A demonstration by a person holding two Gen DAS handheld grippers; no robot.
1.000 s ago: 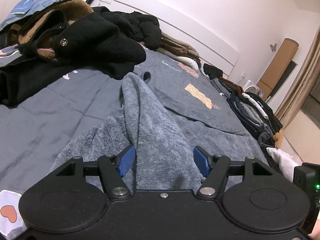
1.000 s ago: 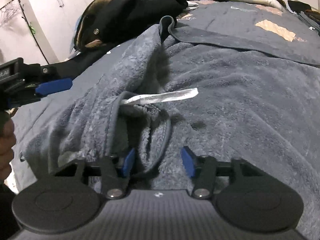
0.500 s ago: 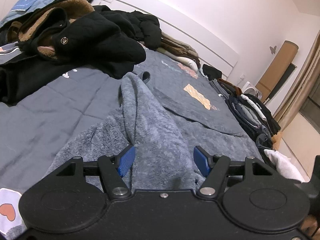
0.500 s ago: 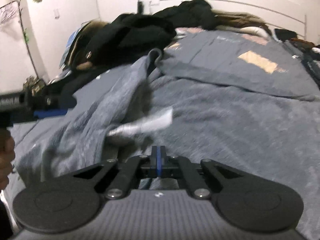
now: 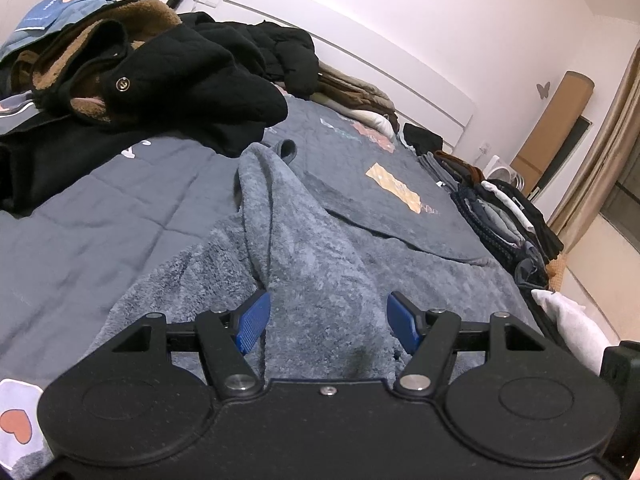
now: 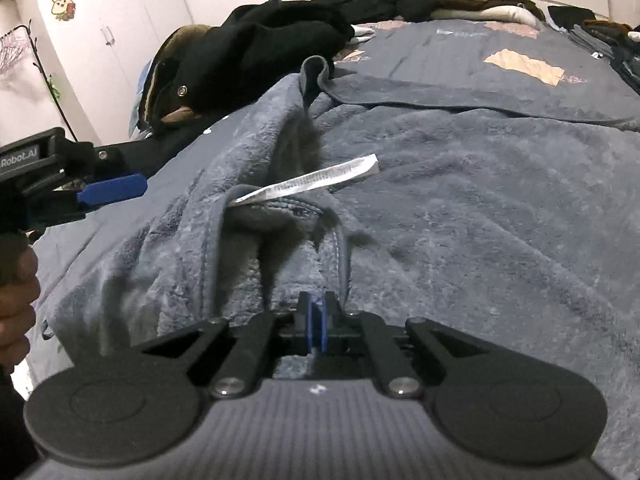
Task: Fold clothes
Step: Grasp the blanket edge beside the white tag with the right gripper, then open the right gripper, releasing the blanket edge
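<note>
Showing a black left claw (image 5: 328,320) with ribbed blue pads and silver pivot screws. Showing a right claw (image 6: 316,322) with a ribbed grey body, black linkages.

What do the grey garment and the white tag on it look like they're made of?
Grey garment: probably plush fleece or terry, matte, judging by its fuzzy, clumped pile. White tag: thin printed fabric or paper-like label, slightly shiny, creased flat; which one cannot be told.

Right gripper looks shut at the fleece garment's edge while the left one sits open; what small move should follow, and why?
Probably close the left gripper on the grey fleece garment: its jaws stand open with a ridge of fleece between them, while the right gripper is already shut at the garment's trimmed edge. Whether fabric is actually pinched there is hard to tell.
</note>
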